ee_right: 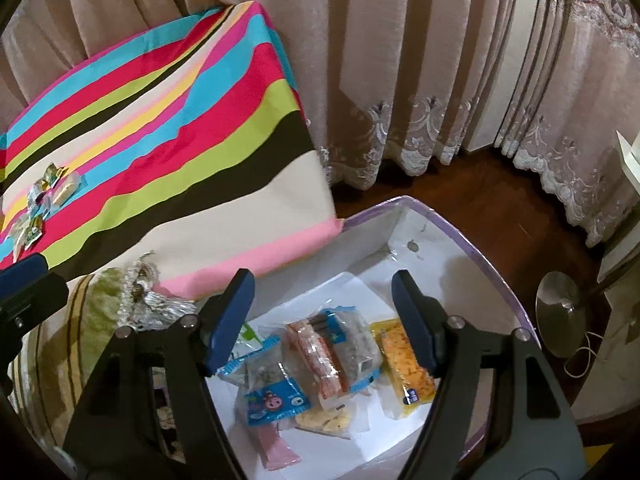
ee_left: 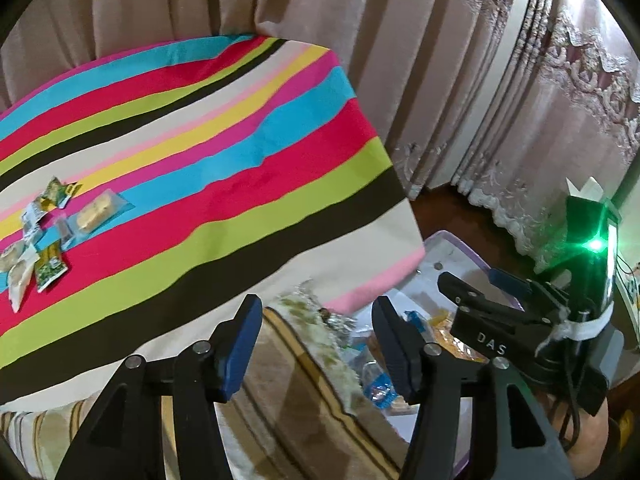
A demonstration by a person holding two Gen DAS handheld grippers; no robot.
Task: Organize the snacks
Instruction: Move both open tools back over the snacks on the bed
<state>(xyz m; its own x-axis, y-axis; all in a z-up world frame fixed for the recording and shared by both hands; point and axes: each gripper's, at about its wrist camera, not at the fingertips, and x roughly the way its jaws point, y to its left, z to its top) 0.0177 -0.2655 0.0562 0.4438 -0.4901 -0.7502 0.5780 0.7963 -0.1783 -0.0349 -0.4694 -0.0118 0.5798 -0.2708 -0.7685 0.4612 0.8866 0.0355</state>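
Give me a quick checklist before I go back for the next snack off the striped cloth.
1. Left gripper empty, jaws apart: ok.
2. Right gripper empty, jaws apart over the box: ok.
3. Snacks already dropped lie inside the white box, none hanging over its purple rim: ok.
4. Small packets remain in a loose cluster on the striped cloth, far left of both views: not ok, not yet sorted.
5. Path from box to packets across the cloth has nothing in the way: ok.
6. Whether the clustered packets overlap too tightly to pick a single one: cannot tell, they are too small in both views.
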